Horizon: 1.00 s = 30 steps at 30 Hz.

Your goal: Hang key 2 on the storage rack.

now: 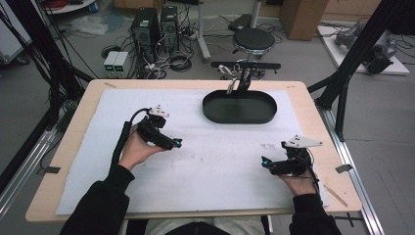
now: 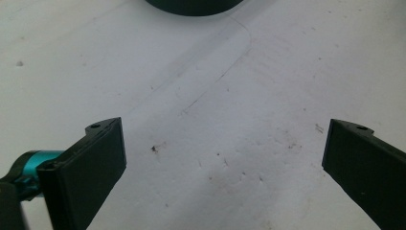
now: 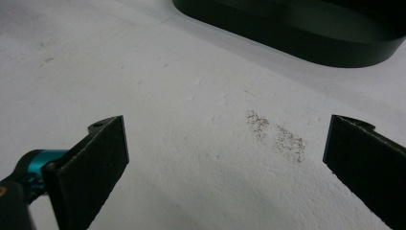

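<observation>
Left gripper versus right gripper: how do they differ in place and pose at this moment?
The left gripper sits farther up the white sheet, nearer the black tray; the right gripper sits lower, near the table's right edge. The left points right, the right points left, toward each other. Both have their jaws wide apart with nothing between them.

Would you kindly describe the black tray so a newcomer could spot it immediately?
On the wooden table lies a white foam sheet. The shallow black oval tray sits at its far edge, beyond both grippers. It is the sheet's sole dark, rimmed container.
</observation>
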Available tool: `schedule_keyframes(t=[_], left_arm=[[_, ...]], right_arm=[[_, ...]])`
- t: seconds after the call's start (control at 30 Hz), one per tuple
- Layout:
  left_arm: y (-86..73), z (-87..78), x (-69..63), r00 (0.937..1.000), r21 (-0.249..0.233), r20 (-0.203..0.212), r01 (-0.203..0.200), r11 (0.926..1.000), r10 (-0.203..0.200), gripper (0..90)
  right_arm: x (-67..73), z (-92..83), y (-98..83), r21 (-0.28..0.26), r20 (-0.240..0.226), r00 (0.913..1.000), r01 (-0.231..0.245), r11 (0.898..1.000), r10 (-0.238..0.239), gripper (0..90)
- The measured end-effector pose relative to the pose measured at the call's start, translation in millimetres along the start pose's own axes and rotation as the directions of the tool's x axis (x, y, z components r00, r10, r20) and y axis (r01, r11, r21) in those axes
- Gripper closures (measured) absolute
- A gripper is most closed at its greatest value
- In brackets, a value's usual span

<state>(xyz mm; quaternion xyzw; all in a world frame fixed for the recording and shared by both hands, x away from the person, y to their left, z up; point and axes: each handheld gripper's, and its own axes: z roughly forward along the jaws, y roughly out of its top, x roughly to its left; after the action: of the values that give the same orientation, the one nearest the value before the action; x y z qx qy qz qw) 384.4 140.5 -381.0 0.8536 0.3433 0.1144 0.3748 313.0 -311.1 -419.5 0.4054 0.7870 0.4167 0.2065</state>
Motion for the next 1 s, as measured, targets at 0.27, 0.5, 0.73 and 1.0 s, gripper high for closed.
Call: schedule_keyframes(t=[0.27,0.5,0.73,1.0], left_arm=[[-13.1,-18.5,6.6,0.9983,-0.030,-0.055,0.018,0.9994,-0.020,1.7],[-27.2,-39.5,12.5,0.9938,-0.043,-0.104,0.034,0.9985,-0.038,1.7],[-57.1,-62.2,26.4,0.9813,-0.065,-0.157,0.103,0.9926,-0.112,1.7],[-90.0,-82.1,39.1,0.9680,-0.141,-0.168,0.163,0.9764,-0.186,1.7]], right_arm=[[2.2,0.2,0.4,0.003,-0.005,1.0000,0.005,1.000,-0.005,0.8],[5.0,-0.5,-0.5,0.010,-0.009,1.0000,0.002,1.000,-0.002,0.8],[4.6,-0.7,-0.9,0.008,-0.015,0.9999,0.005,1.000,-0.005,0.8],[6.2,-0.6,-0.9,0.011,-0.017,0.9998,0.007,1.000,-0.006,0.8]])
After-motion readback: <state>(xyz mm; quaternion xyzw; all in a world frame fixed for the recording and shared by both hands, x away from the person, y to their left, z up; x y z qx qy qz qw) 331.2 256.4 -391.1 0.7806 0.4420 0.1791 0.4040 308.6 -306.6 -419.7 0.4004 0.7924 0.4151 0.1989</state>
